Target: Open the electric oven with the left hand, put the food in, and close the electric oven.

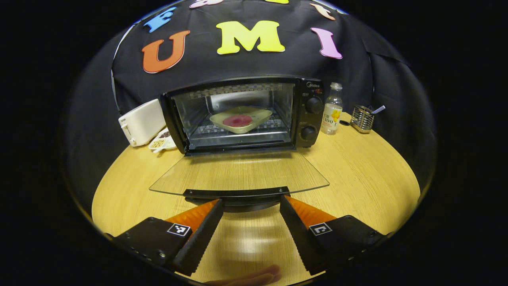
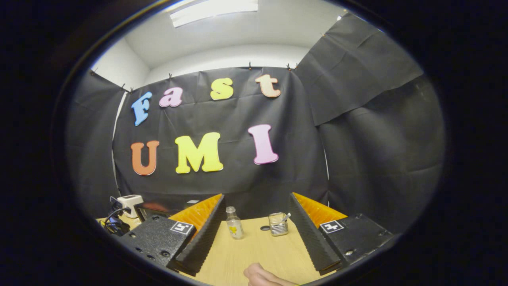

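We see the electric oven (image 1: 242, 115) open, the food (image 1: 238, 120) on its dish inside. Our left gripper (image 1: 251, 204) has fingers apart just beside the lowered door's handle (image 1: 237, 193); the right gripper (image 2: 257, 202) is likewise spread above the table (image 2: 254, 246).

Toaster (image 1: 142, 121): we see it white, at the surface's (image 1: 357, 174) back.
Bottle (image 1: 331, 114): upright, clear.
Wire holder (image 1: 362, 118): near bottle.
Small dishes (image 1: 162, 141): 2, beside toaster.

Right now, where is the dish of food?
In the left gripper view, the dish sits on the rack inside the open oven, between the toaster on its left and the bottle on its right.
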